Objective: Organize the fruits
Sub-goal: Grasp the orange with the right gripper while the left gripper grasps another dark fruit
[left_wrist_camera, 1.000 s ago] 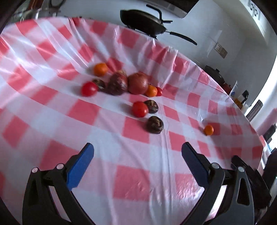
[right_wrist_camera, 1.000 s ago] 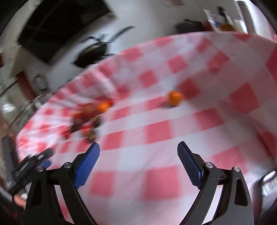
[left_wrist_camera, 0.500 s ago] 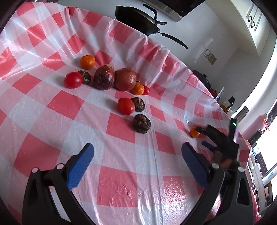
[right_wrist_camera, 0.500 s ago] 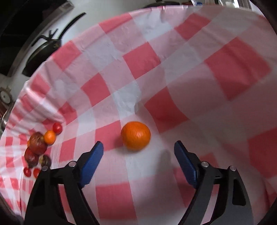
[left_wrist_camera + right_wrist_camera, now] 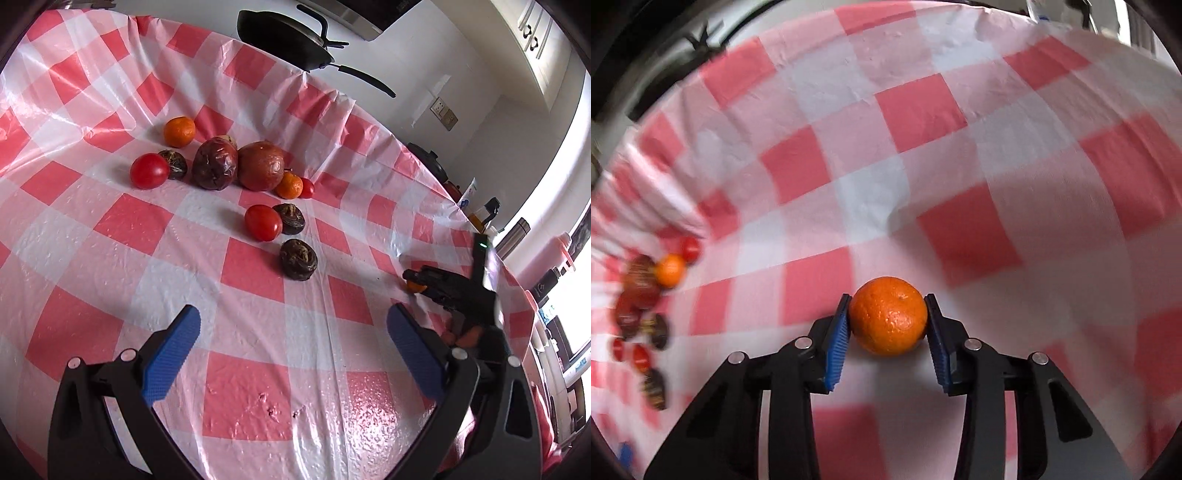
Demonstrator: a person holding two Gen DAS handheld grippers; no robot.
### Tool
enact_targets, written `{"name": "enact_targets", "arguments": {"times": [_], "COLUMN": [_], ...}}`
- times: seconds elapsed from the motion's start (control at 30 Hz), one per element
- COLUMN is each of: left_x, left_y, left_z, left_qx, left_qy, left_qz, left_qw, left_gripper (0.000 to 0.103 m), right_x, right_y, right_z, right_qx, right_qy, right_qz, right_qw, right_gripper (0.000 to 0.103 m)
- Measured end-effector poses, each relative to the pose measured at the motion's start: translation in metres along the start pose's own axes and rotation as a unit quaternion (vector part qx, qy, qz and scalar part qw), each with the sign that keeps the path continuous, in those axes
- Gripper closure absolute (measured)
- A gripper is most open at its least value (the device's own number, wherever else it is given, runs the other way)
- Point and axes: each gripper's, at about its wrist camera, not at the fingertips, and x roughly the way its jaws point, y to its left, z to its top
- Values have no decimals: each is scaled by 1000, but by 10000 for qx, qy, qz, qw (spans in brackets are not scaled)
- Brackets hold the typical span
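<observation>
In the right wrist view a small orange (image 5: 888,315) rests on the red-and-white checked cloth (image 5: 923,110). My right gripper (image 5: 887,300) is closing on it, and both blue pads (image 5: 837,343) press its sides. The left wrist view has that gripper (image 5: 415,277) at the right with a sliver of the orange (image 5: 414,288) showing. Farther back lies a cluster: two oranges (image 5: 179,131), two tomatoes (image 5: 149,171), two big reddish-brown fruits (image 5: 261,165) and several dark wrinkled ones (image 5: 298,259). My left gripper (image 5: 293,314) hangs open above bare cloth, well short of the cluster.
A black pan (image 5: 284,37) sits beyond the table's far edge. Bottles and a flask (image 5: 513,232) stand past the right edge. The cloth (image 5: 110,258) is wrinkled near its far side. A stretch of bare cloth separates the cluster from the held orange.
My right gripper came forward and down to the lone orange and its jaws went from wide apart to pressed on it. The left gripper tilted slightly; its jaws stayed apart.
</observation>
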Motion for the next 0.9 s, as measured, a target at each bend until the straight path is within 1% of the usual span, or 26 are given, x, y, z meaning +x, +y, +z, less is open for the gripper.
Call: {"name": "enact_targets", "arguments": {"times": [0.03, 0.13, 0.23, 0.33, 0.37, 0.43, 0.53, 0.63, 0.7, 0.73, 0.8, 0.83, 0.87, 0.9], "left_x": [0, 0, 0, 0, 0, 2, 10, 28, 46, 58, 74, 87, 93, 101], "left_y": [0, -2, -4, -7, -7, -9, -17, -32, -41, -44, -45, -46, -46, -45], "left_z": [0, -1, -2, -3, -3, -3, -2, 2, 9, 14, 22, 28, 30, 33], "left_qx": [14, 78, 160, 218, 227, 246, 393, 564, 658, 625, 562, 578, 584, 588], "left_qy": [-1, -3, -15, -13, 5, 15, 59, 108, 216, 285, 382, 520, 597, 680], "left_qz": [5, 26, 84, 144, 170, 285, 433, 614, 850, 954, 1070, 1256, 1314, 1361], "left_qw": [10000, 10000, 9998, 9997, 9996, 9993, 9983, 9965, 9940, 9931, 9919, 9890, 9878, 9866], "left_gripper": [2, 2, 2, 2, 2, 2, 2, 2, 2, 2, 9, 16, 22, 26], "right_x": [-10, -29, -44, -55, -57, -52, -57, -56, -55, -54, -54, -53, -53, -53], "right_y": [1, 8, 16, 23, 23, 20, 19, 19, 17, 17, 16, 17, 16, 17], "right_z": [-9, -32, -51, -64, -66, -71, -70, -70, -71, -71, -71, -71, -71, -71], "right_qx": [40, 2, -12, -3, 65, 259, 222, 253, 297, 316, 328, 317, 310, 302], "right_qy": [-76, -162, -174, -321, -298, -119, -264, -233, -230, -233, -229, -223, -220, -209], "right_qz": [224, 684, 1035, 1112, 1144, 1241, 1252, 1254, 1276, 1282, 1282, 1282, 1284, 1288], "right_qw": [9997, 9975, 9945, 9933, 9930, 9919, 9915, 9915, 9911, 9910, 9909, 9910, 9910, 9910], "right_gripper": [64, 64, 64, 64, 64, 64, 64, 64, 64, 64, 64, 64, 64, 64]}}
